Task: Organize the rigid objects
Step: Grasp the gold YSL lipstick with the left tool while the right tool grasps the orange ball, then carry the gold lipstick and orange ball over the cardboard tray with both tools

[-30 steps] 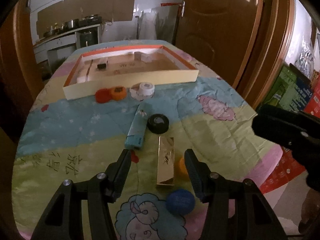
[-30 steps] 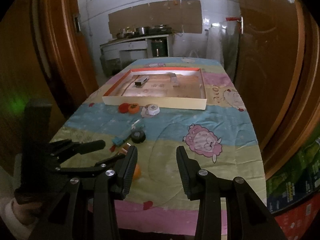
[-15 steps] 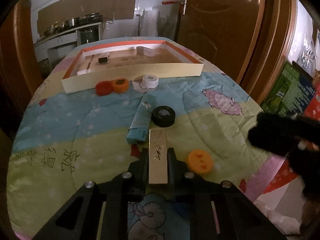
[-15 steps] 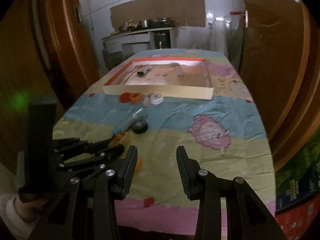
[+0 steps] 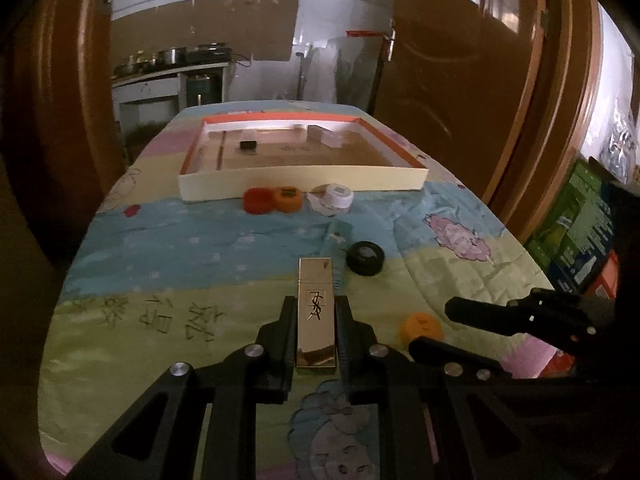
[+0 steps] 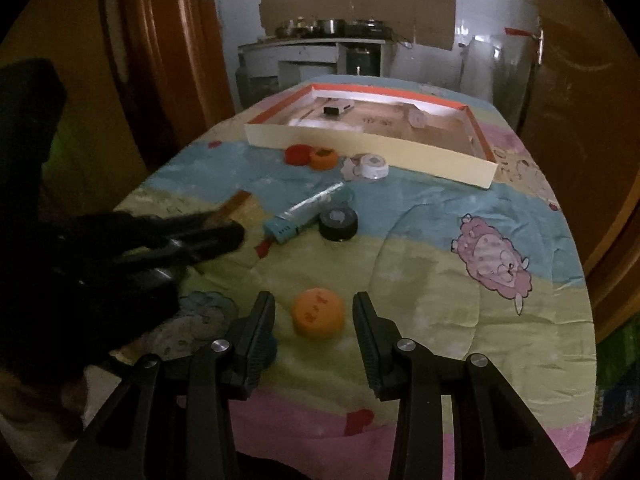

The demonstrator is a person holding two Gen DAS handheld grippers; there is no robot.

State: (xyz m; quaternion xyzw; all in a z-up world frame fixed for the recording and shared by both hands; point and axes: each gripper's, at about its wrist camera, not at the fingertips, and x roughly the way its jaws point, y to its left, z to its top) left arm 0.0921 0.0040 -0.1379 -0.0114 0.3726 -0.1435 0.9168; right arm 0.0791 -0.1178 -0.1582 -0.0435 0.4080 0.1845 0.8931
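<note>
Over quilted cartoon-print cloth (image 5: 240,248), our left gripper (image 5: 315,322) clamps a glossy gold rectangular case (image 5: 315,312) while our right gripper (image 6: 314,314), jaws spread, straddles a round orange plastic cap (image 6: 318,312).

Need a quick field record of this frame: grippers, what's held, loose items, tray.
left gripper: shut on gold box, lifted above the quilt
right gripper: open, jaws either side of orange cap, not touching
tray: far end of table, cream wall, orange rim, a few small items inside
by tray wall: red cap, second orange cap, white tape roll
mid-table: black tape roll, teal tube beside it
surface: cartoon-print quilt
</note>
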